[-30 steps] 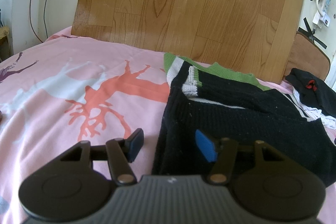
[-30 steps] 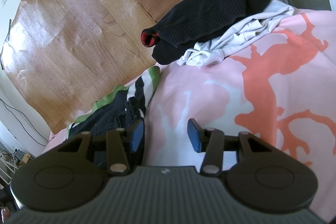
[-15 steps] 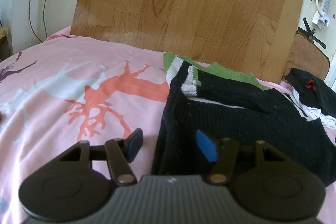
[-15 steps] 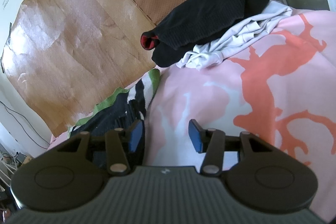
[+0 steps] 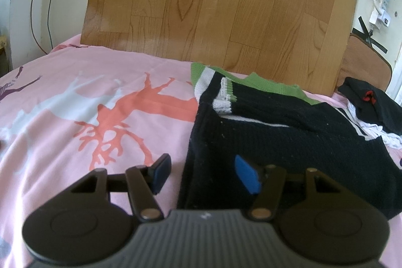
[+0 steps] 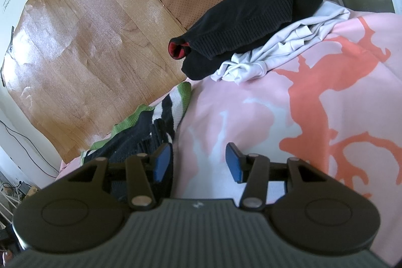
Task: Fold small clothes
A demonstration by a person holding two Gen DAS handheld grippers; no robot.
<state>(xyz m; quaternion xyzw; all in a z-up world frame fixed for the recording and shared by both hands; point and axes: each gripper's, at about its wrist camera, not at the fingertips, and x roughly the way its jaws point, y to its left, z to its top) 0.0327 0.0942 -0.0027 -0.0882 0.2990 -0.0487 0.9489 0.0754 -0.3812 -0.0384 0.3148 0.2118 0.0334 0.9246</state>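
Both tongs stood parted with nothing between the pads: left tongs [image 5: 201, 176] straddled the near-left edge of the black knit sweater [image 5: 289, 142], one pad over the pink bedsheet [image 5: 75, 117], the other over the knit; right tongs [image 6: 199, 162] straddled its opposite edge, left pad at the striped hem, right pad over bare sheet. Compared with a second earlier, almost nothing had changed: neither hand shifted, the jaws kept their gap, and the sweater lay as before, partly folded, green trim toward the wooden board [image 5: 221, 4]. Judgement: a pause before pinching both edges; fold not yet started. Unfolded pile [image 6: 251, 24] waited near the brown cushion.
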